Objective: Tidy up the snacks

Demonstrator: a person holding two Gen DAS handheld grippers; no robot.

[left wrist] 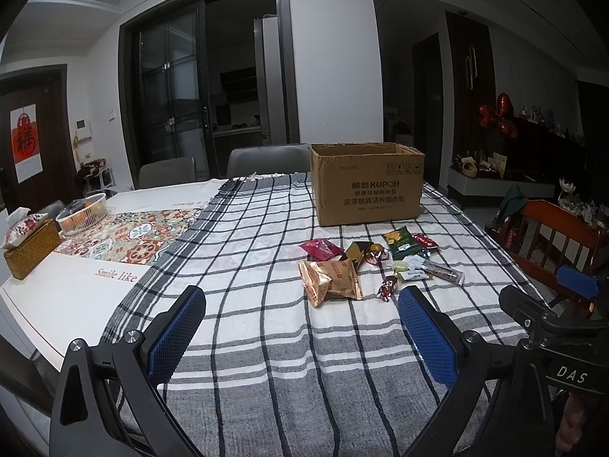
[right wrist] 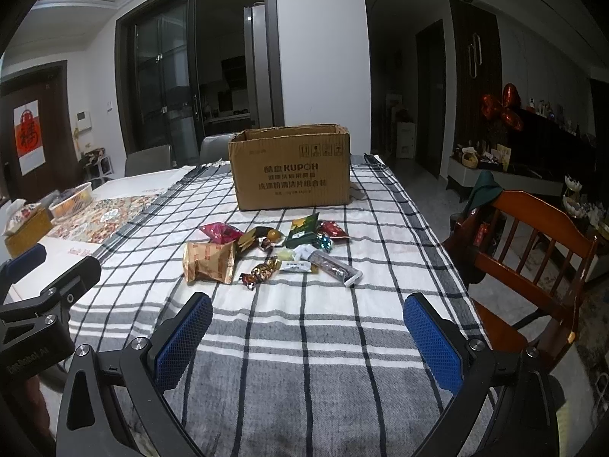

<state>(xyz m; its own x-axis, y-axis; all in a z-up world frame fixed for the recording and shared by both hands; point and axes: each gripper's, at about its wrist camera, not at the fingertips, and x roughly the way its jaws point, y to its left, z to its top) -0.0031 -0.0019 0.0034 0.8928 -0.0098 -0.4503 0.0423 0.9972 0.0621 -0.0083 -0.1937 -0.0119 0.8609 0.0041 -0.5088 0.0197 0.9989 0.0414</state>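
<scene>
Your two wrist cameras sit low and side by side above the worktop (left wrist: 266, 323), both facing forward toward the same cardboard box (left wrist: 367, 184) and snack pile (right wrist: 266, 251).

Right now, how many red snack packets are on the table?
2. One pink-red packet lies at the left of the snack pile, behind the gold packet. One red packet lies at the right, beside the green packet. More may hide underneath.

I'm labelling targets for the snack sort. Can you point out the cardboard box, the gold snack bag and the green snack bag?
cardboard box (right wrist: 291, 181): right wrist view, on its printed front wall.
gold snack bag (right wrist: 209, 262): right wrist view, middle of the crinkled face.
green snack bag (left wrist: 399, 243): left wrist view, centre of the pack front.
</scene>
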